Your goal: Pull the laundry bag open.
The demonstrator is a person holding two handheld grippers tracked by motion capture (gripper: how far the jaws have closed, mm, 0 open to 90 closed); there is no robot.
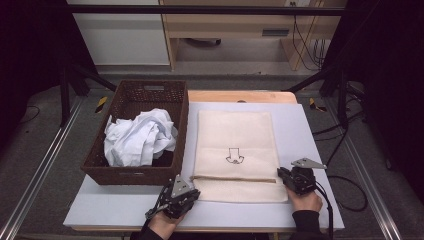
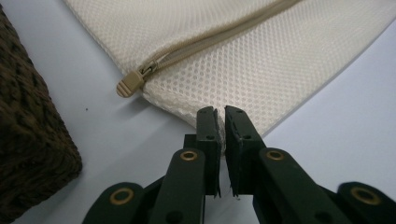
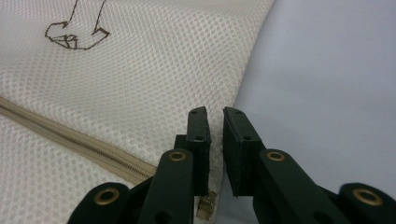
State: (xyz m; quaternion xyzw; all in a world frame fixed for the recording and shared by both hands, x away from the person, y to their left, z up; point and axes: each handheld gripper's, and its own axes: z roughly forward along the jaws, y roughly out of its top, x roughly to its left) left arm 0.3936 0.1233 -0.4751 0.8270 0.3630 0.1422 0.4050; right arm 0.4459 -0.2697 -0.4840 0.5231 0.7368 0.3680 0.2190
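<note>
While both tongs sit at the near corners of the mesh bag (image 1: 235, 150), the left tongs (image 2: 220, 112) pinch its edge just beside the zipper pull (image 2: 130, 83). The right tongs (image 3: 215, 114) clamp the opposite edge, the zipper (image 3: 70, 140) running off to their left. A basket (image 1: 135, 172) stands beyond the left tongs.

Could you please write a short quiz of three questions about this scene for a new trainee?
1. True or false: the cream mesh laundry bag lies inside the brown woven basket.
2. What is in the basket? A) white crumpled cloth B) books C) bottles
3. Which edge of the bag does the left gripper pinch, near its beige zipper pull?

Key:
1. False; it lies flat on the grey table mat, beside the basket.
2. A
3. The near edge, at its left corner.
</note>
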